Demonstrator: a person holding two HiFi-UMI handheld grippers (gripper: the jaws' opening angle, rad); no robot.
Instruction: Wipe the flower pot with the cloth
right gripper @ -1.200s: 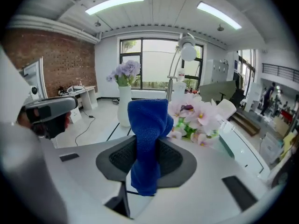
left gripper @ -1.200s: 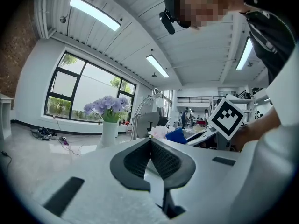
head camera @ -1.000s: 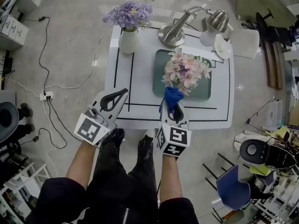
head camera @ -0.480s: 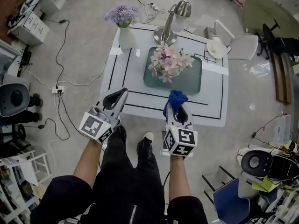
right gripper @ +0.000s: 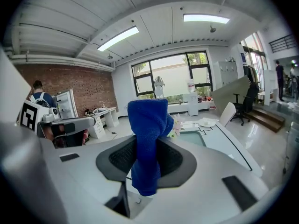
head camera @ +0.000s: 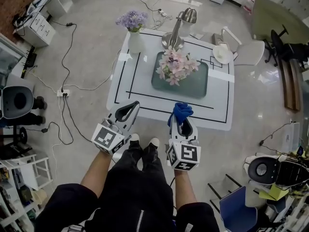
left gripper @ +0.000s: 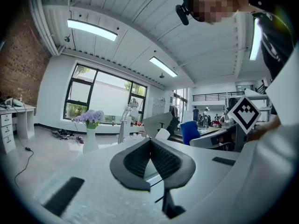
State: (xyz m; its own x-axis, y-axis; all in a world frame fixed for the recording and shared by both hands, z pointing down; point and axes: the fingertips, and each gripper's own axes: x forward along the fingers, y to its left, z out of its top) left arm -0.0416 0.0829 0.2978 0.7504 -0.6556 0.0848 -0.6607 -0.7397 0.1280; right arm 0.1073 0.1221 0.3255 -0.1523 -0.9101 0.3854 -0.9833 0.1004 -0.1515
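Note:
On the white table (head camera: 140, 88) stands a pot of pink flowers (head camera: 176, 65) on a green tray (head camera: 198, 83); the pot itself is hidden under the blooms. My right gripper (head camera: 180, 116) is shut on a blue cloth (head camera: 181, 111) (right gripper: 148, 134), held off the table's near edge, well short of the flowers. My left gripper (head camera: 126, 111) (left gripper: 150, 158) hangs shut and empty at the near left edge. The pink flowers (right gripper: 176, 123) peek from behind the cloth in the right gripper view.
A white vase of purple flowers (head camera: 133, 29) stands at the table's far left corner (left gripper: 89, 127). A metal desk lamp (head camera: 179, 27) and a white bowl (head camera: 223, 53) stand at the back. Cables (head camera: 67, 66) cross the floor on the left; chairs stand on both sides.
The view has pulled back from the table. Both grippers have drawn away from the flower pot toward the near edge; the cloth was close to the flowers a second ago.

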